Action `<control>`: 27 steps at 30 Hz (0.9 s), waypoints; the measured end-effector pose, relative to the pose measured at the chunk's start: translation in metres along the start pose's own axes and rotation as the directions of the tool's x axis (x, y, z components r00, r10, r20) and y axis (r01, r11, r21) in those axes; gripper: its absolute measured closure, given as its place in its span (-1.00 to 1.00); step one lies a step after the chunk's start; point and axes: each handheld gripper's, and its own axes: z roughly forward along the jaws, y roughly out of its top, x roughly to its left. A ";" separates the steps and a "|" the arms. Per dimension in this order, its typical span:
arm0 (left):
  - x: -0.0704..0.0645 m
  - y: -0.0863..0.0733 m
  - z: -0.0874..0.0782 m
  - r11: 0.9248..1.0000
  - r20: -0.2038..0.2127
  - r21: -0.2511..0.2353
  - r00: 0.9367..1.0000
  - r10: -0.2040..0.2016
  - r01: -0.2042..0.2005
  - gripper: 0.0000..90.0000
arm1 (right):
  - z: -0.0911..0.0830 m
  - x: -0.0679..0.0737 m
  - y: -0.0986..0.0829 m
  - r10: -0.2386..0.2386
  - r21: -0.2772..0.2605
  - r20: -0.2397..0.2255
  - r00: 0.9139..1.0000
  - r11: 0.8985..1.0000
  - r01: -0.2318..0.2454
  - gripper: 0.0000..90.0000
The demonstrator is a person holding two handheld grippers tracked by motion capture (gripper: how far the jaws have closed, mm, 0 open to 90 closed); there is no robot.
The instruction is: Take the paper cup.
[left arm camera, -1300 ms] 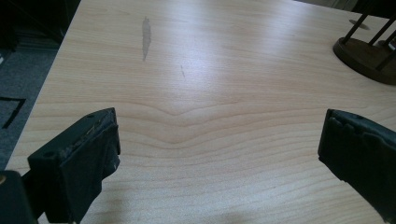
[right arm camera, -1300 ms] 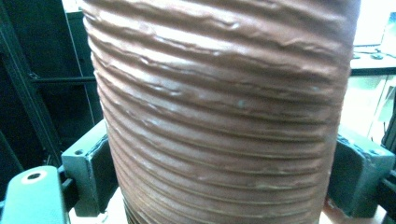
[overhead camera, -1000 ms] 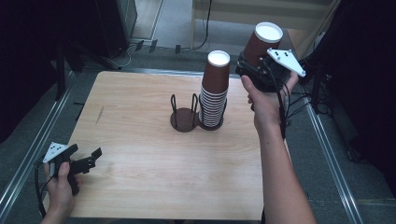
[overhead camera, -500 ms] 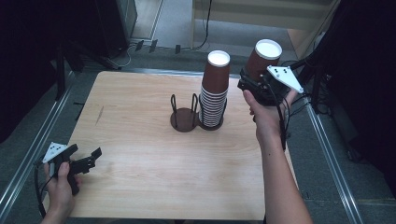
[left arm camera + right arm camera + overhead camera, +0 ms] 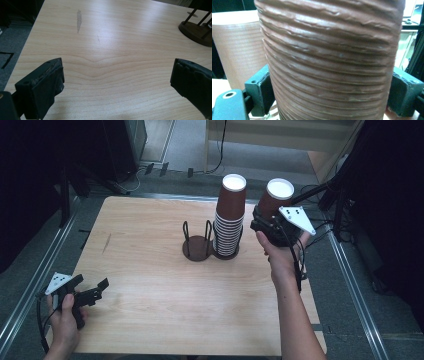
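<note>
A brown ribbed paper cup (image 5: 274,199), upside down with its white base up, is held in the air to the right of a tall stack of the same cups (image 5: 229,217). My right gripper (image 5: 265,222) is shut on that single cup (image 5: 329,57), one jaw on each side. The stack (image 5: 235,47) stands in one ring of a dark wire holder (image 5: 198,246) at the table's middle back. My left gripper (image 5: 95,292) lies low at the front left corner, open, with bare wood between its jaws (image 5: 117,75).
The wooden table (image 5: 145,285) has open surface in the middle and front. The holder's second ring (image 5: 197,28) stands unfilled to the left of the stack. Metal rails run along both table sides; cables and stands sit on the floor behind.
My right gripper has brought the single cup down and slightly left, closer to the stack. The left gripper has stayed in place.
</note>
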 end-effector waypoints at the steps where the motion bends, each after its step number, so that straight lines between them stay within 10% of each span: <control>1: 0.000 0.000 0.000 1.000 0.001 -0.001 1.000 0.001 -0.001 -1.00 | -0.001 -0.001 -0.003 -0.005 0.001 0.005 1.000 1.000 0.005 -0.74; 21: -0.003 -0.001 -0.002 1.000 -0.007 -0.010 1.000 0.026 -0.026 -1.00 | -0.018 -0.012 -0.057 -0.024 0.035 0.046 0.999 0.999 0.023 -0.74; 27: -0.013 -0.002 -0.001 0.995 -0.074 -0.012 0.992 0.101 -0.102 -1.00 | -0.026 -0.022 -0.069 0.009 0.038 0.058 0.998 0.999 -0.012 -0.74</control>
